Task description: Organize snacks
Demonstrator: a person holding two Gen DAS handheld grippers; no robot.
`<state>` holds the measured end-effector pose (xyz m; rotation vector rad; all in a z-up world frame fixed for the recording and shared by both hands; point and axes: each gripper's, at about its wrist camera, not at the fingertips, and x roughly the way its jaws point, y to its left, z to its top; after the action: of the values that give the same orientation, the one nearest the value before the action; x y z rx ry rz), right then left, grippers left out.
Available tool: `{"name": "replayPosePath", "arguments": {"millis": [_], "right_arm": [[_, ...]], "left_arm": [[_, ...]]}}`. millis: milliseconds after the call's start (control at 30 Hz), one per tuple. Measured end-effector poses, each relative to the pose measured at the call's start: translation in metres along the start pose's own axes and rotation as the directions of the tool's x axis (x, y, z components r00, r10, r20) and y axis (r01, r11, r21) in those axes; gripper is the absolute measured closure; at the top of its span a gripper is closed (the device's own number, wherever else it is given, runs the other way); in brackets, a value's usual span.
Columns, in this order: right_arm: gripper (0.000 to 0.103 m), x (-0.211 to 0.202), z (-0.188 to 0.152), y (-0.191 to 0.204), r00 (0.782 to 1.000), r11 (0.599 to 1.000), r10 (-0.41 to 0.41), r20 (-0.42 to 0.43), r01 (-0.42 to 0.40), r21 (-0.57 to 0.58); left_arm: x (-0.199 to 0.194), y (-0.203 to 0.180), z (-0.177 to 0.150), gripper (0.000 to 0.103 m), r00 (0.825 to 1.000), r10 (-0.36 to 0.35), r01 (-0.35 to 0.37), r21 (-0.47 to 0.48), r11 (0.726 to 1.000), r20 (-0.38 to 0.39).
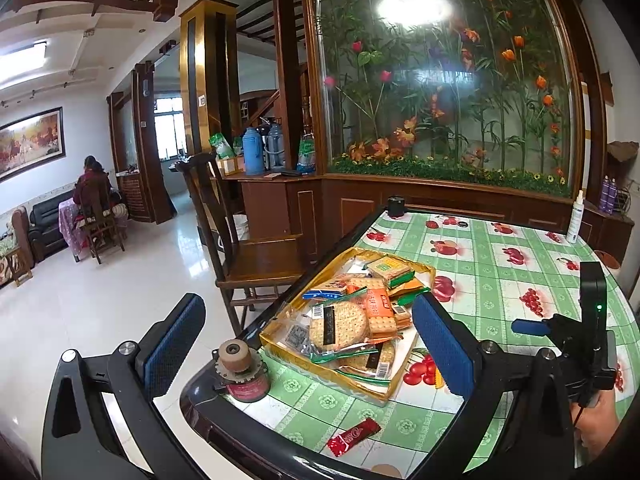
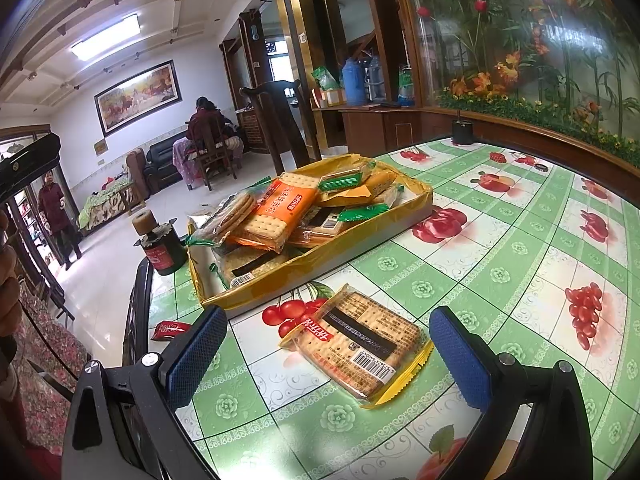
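Cracker pack (image 2: 357, 348) between spread tongs (image 2: 332, 356), seemingly untouched.

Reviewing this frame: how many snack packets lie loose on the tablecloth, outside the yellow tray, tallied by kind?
Square cracker packet, between the open fingers of the right hand-held gripper: 1
Small red wrapped snack near the table edge: 1
Total loose: 2
The packets piled in the yellow tray overlap too much to count exactly.
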<state>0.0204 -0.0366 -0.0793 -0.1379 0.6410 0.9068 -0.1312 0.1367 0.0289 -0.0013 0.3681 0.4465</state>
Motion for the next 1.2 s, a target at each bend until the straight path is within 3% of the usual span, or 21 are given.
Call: {"name": "replayPosePath", "arguments": {"millis": [300, 733, 1200], "right_arm": [[0.001, 0.0, 0.0, 0.001, 1.0, 1.0, 0.001, -0.001, -0.001, -0.002], [0.001, 0.0, 0.0, 0.001, 1.0, 1.0, 0.006, 0.0, -0.006, -0.005], [0.001, 0.004, -0.001, 0.002, 1.0, 0.999, 0.017, -0.019, -0.017, -0.027]], "left_arm": [[-0.007, 0.003, 0.003, 0.0, 0.999, -0.045, 0.045, -0.017, 0.999, 0.016], [-0.007, 0.008, 0.003, 0.0, 0.999, -0.042, 0.043, -0.025, 0.999, 0.013], [0.011, 0.005, -0.002, 0.0, 0.996, -0.066, 0.064, -0.026, 0.998, -0.055]]}}
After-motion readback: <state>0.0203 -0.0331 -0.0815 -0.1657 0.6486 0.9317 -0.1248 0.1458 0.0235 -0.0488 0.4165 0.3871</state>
